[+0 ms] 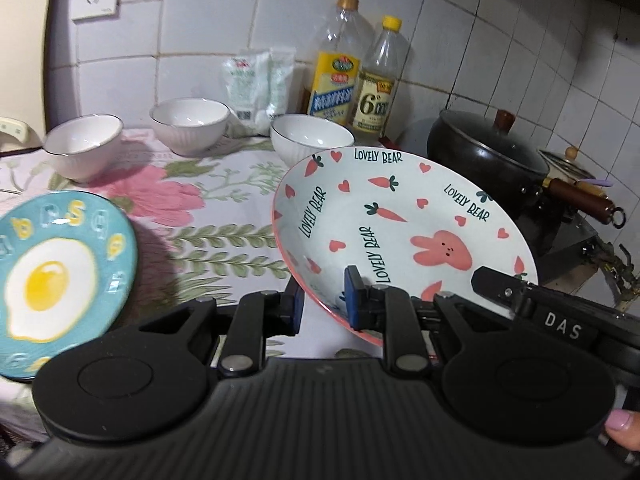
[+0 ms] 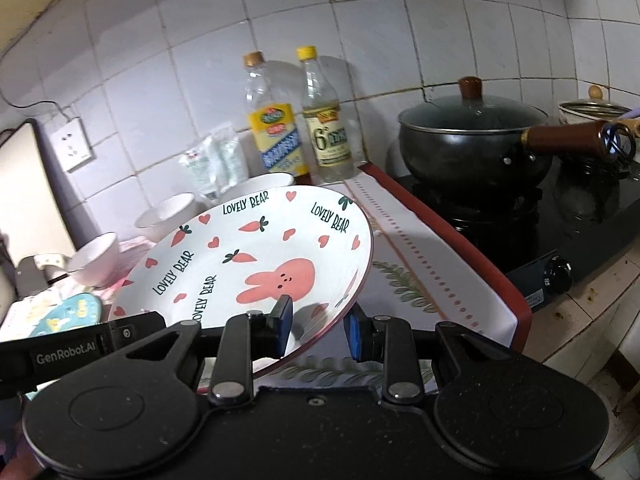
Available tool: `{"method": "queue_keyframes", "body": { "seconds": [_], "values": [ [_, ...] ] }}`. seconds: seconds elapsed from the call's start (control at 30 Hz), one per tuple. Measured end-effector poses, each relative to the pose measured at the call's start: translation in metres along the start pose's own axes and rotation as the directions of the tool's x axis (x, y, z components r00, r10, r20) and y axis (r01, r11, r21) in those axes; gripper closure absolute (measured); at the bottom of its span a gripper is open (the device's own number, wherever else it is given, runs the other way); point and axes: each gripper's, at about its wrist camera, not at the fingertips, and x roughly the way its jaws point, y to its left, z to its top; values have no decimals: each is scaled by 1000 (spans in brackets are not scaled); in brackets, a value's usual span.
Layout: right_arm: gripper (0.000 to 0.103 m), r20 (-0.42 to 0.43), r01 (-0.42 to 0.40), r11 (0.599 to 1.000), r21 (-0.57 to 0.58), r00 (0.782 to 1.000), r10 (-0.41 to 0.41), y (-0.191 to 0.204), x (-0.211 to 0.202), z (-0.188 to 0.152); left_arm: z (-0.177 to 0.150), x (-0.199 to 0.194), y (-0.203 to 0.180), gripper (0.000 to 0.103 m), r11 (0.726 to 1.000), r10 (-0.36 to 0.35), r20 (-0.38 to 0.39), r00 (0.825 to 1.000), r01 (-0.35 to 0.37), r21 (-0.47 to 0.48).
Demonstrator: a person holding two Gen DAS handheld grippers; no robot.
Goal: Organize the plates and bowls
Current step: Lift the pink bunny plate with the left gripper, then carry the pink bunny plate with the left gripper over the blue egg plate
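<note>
The round white ceramic plate printed with a pink rabbit, carrots, hearts and the words LOVELY BEAR [image 1: 404,236] hangs tilted in the air above the desk covered with a flowered cloth [image 1: 224,216], gripped by both tools at its near rim. The left hand-held gripper [image 1: 326,304] pinches that rim narrowly, one blue pad under the plate and one on its face. The right hand-held gripper [image 2: 318,330] clamps the rim a little further round, its left pad on the white face and its right pad below the edge. A fingertip with a pink nail [image 1: 622,426] shows at the left tool's body.

On the cloth to the left lies a round teal plate with a fried-egg picture [image 1: 60,280]. Behind stand three white ribbed bowls [image 1: 190,124] in a loose row, apart from one another. Against the tiled wall are two clear bottles with yellow caps [image 1: 346,68] and a white packet [image 1: 256,88]. To the right, a black lidded pan with a brown wooden handle [image 2: 472,144] sits on the stove
</note>
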Motion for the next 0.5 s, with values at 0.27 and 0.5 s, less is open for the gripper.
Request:
{"method": "queue_keyframes", "body": {
  "seconds": [0.27,0.5],
  "values": [
    [70,5,-35,999,-41,999,35,40,-31,2,-1,-48,34,84,999,-3,23,1000,4,-40],
    [70,-15,-109,992,-63,994,109,84,-37,-9,-10,-83,75,84,993,61,50,997,-56,-101]
  ]
}}
